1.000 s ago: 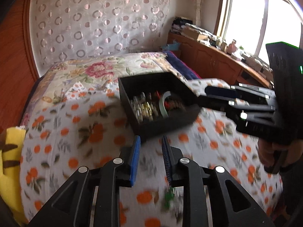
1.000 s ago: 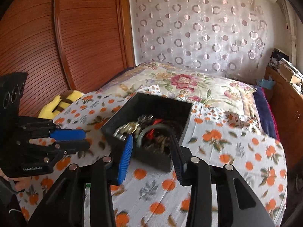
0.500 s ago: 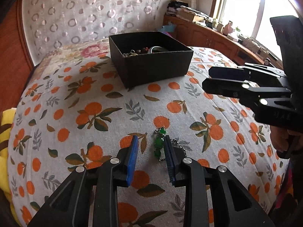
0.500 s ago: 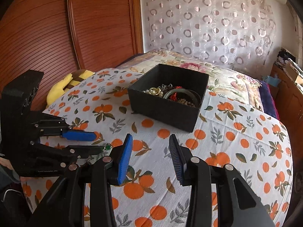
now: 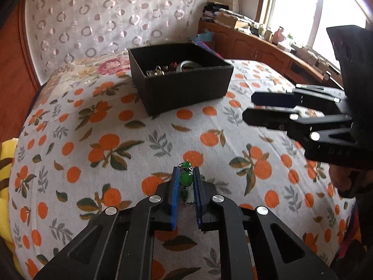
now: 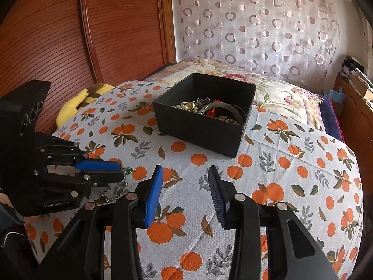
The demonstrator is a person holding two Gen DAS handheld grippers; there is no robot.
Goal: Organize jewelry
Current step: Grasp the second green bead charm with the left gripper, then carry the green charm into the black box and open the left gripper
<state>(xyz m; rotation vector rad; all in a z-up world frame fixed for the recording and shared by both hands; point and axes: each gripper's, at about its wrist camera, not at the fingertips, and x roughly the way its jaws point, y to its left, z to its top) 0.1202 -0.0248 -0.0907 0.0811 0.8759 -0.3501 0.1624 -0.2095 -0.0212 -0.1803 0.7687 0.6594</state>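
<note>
A green bead bracelet [image 5: 185, 179] with a silver chain sits between the 2 blue pads of the left gripper [image 5: 185, 175], whose jaws are closed on the green beads. In the right wrist view the same bracelet [image 6: 127, 170] shows as 1 green bead at the tips of the left gripper [image 6: 120, 170], and its chain [image 6: 112, 194] hangs down from the lower finger to the cloth. I cannot tell if the beads themselves touch the cloth. Under this gripper lies a white bedspread with oranges and leaves [image 5: 116, 140]. Ahead of the left gripper, well apart from it, a black box [image 5: 184, 86] stands on the bedspread; inside it are other jewelry pieces, a pale bangle [image 6: 221, 109], a red piece and some gold-coloured items. The right gripper [image 6: 184, 189] is to the right of the left one and points across in front of it [image 5: 254, 108]; its 2 fingers are wide apart and hold nothing. The box [image 6: 205, 128] is also ahead of the right gripper. Beyond the box there is a floral quilt [image 6: 275, 91] and a curtain with rings [image 6: 256, 23]. To the left of the left gripper a yellow plush toy [image 6: 77, 107] lies at the edge of the bed, next to a wooden slatted door [image 6: 58, 35].
</note>
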